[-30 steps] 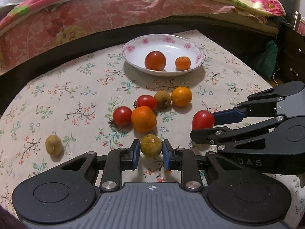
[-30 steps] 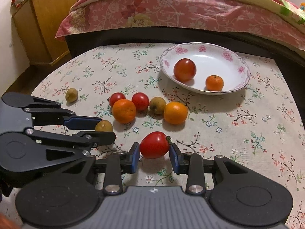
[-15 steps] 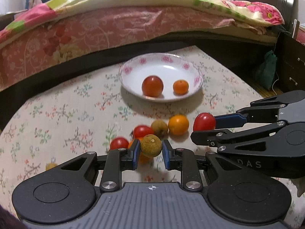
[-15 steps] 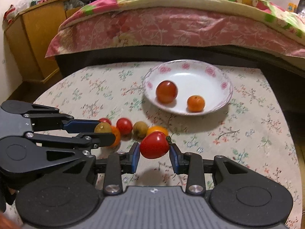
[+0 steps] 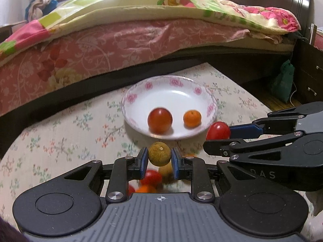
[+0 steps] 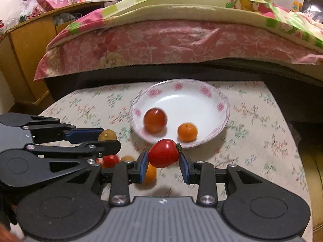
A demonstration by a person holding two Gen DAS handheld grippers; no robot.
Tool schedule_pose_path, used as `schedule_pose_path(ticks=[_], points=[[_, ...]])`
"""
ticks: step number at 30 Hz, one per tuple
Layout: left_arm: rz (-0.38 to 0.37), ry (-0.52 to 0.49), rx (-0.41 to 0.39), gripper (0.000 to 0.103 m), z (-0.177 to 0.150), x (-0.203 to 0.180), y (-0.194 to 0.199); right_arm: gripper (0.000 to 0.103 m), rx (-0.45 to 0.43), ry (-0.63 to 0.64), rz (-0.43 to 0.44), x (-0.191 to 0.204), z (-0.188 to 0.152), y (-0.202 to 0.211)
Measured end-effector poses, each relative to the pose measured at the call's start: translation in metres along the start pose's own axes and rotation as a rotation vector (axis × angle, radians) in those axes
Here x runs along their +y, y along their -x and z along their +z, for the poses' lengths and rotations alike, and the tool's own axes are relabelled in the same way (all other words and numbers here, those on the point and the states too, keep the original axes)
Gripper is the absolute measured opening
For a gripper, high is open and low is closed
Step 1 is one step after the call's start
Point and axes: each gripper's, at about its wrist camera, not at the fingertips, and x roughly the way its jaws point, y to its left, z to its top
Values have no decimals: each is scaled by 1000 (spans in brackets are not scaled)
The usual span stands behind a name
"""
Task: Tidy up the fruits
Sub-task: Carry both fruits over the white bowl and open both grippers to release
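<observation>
Two claws aloft near the plate: left claw grips a greenish-brown fruit, right claw clamps a red tomato, both above the tabletop.

"DAS" on the right gripper body

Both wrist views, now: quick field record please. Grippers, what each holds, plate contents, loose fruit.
left gripper: shut on yellow-green fruit, lifted off the table
right gripper: shut on red tomato, lifted
plate: floral rim, on tablecloth
in plate: one tomato, one small orange
loose fruit: several below the grippers, blurred, count unclear
motion: background blurred in both views
</observation>
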Motion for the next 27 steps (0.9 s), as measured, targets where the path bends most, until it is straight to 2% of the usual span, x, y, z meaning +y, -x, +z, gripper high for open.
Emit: schedule_pose_path(ticks=[14,27], points=[[11,-21,-34,30,39,6,-40,34,-29,-37,-26,-28,35,-32],[20,-35,-29,30,55,13,-72,34,-22,-67,-25,-44,51,-65]])
